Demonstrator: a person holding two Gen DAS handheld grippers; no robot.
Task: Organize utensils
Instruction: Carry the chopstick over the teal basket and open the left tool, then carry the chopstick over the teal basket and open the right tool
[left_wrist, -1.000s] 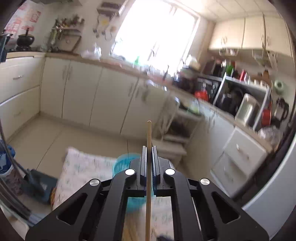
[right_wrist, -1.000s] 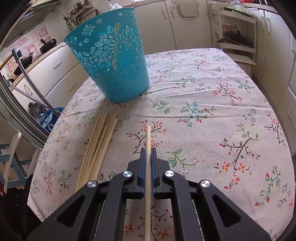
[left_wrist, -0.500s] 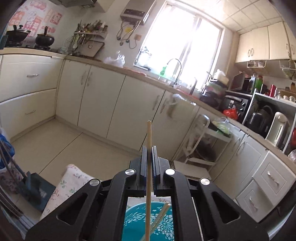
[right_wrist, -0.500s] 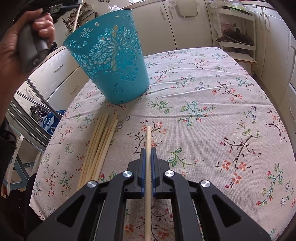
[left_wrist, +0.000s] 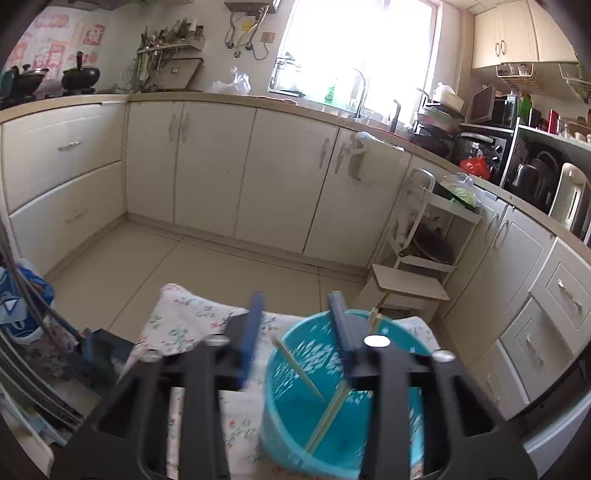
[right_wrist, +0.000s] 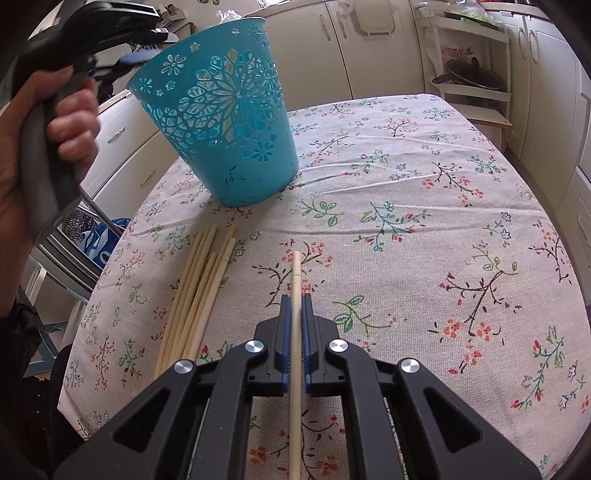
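Note:
A teal cut-out basket (right_wrist: 221, 118) stands on the flowered tablecloth (right_wrist: 406, 206). Over its rim hangs my left gripper (left_wrist: 297, 299), its jaws opening and empty. Below them a wooden chopstick (left_wrist: 297, 367) drops into the basket (left_wrist: 343, 402), beside another chopstick (left_wrist: 332, 413) leaning inside. From the right wrist view, the left gripper (right_wrist: 125, 44) shows in a hand at the upper left, by the basket's rim. My right gripper (right_wrist: 294, 306) is shut on a chopstick (right_wrist: 295, 280) just above the cloth. Several loose chopsticks (right_wrist: 199, 291) lie to its left.
The table's left edge falls off near the chopstick pile. Cream kitchen cabinets (left_wrist: 221, 166) run along the far wall beyond the table. A white rack (left_wrist: 424, 236) and a small stool (left_wrist: 406, 284) stand past the table's far end. A blue bag (left_wrist: 18, 306) sits on the floor at left.
The left gripper came down over the basket and opened, letting go of its chopstick, which now falls inside. The right gripper stayed still, shut on its chopstick.

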